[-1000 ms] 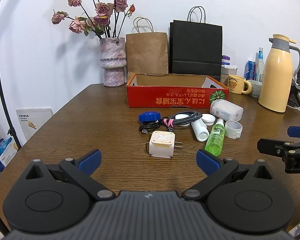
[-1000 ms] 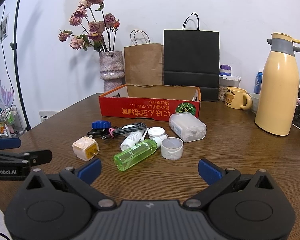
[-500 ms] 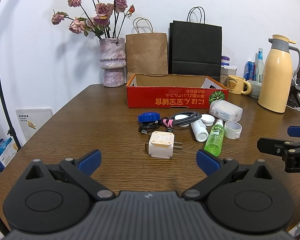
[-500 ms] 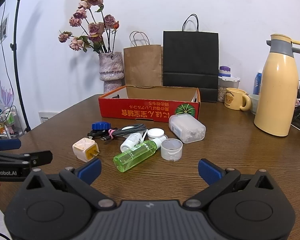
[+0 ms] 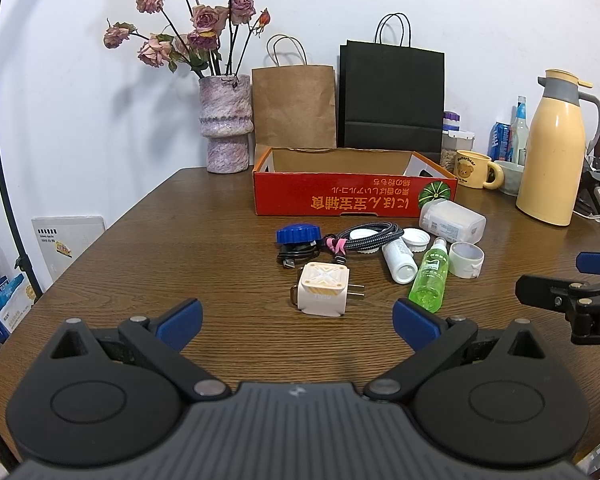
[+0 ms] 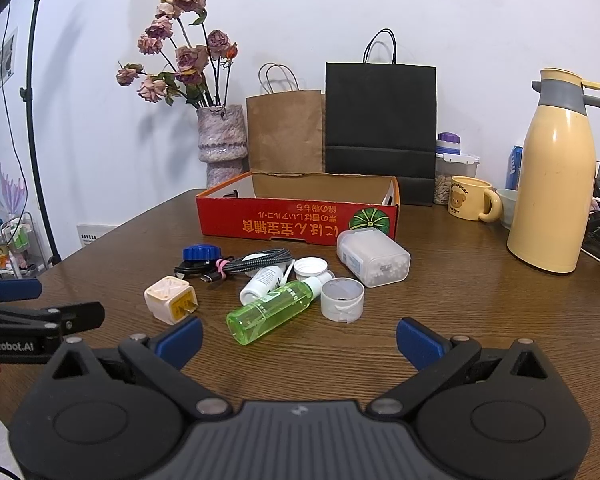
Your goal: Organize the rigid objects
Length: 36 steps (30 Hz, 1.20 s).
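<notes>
Progress: red cardboard box [image 5: 352,196] looked empty; nothing sorted yet
Items: wall charger [image 5: 323,289], cable bundle [image 5: 356,240], green spray bottle [image 5: 430,276], cotton-swab case [image 5: 452,222] lay loose before the box
Jaws: left gripper [image 5: 296,318] and right gripper [image 6: 298,336] both gaped, holding nothing
Surroundings: vase [image 5: 225,124], paper bags behind; yellow thermos [image 5: 552,152] stood well right; nothing blocked the way

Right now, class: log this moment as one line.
left gripper: open, empty | right gripper: open, empty | charger plug, green bottle: on table | red box: nothing visible inside
</notes>
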Motion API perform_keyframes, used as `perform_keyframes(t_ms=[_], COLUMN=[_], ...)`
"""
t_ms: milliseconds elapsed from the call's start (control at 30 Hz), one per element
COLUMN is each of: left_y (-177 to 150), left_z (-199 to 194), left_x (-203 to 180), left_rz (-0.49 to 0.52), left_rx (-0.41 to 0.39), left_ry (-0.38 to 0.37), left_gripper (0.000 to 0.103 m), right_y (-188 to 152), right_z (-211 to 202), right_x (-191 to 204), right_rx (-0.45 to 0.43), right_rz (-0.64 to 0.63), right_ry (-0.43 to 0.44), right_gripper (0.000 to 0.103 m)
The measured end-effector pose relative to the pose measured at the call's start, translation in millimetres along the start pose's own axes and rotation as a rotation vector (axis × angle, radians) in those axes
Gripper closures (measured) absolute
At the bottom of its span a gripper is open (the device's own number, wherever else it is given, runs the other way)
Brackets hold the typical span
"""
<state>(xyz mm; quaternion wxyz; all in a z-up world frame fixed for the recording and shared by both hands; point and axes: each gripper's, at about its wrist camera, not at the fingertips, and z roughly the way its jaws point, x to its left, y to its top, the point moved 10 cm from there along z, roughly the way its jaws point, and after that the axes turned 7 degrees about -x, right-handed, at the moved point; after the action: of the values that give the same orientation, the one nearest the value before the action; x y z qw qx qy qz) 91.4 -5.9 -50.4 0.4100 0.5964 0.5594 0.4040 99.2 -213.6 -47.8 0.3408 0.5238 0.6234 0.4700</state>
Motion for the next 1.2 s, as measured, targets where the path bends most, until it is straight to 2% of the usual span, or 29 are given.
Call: perform_keyframes(t_ms=[667, 933, 1200], left_y=[2, 9, 6], left_z=[6, 40, 90], left_x=[-1, -2, -2], left_rz=[0.010, 0.051, 0.062], left_rx=[0.013, 0.051, 0.139], left_ry=[-0.001, 0.010, 0.040], left_gripper=[0.000, 0.000, 0.000], right_y=[2, 4, -2], right_z=[2, 12, 32], right_x=[-1, -11, -27], right_rx=[0.005, 0.015, 0.037], right_rz=[0.002, 0.008, 0.012], right_ry=[0.003, -0.010, -0.035], right_gripper=[0.000, 0.000, 0.000])
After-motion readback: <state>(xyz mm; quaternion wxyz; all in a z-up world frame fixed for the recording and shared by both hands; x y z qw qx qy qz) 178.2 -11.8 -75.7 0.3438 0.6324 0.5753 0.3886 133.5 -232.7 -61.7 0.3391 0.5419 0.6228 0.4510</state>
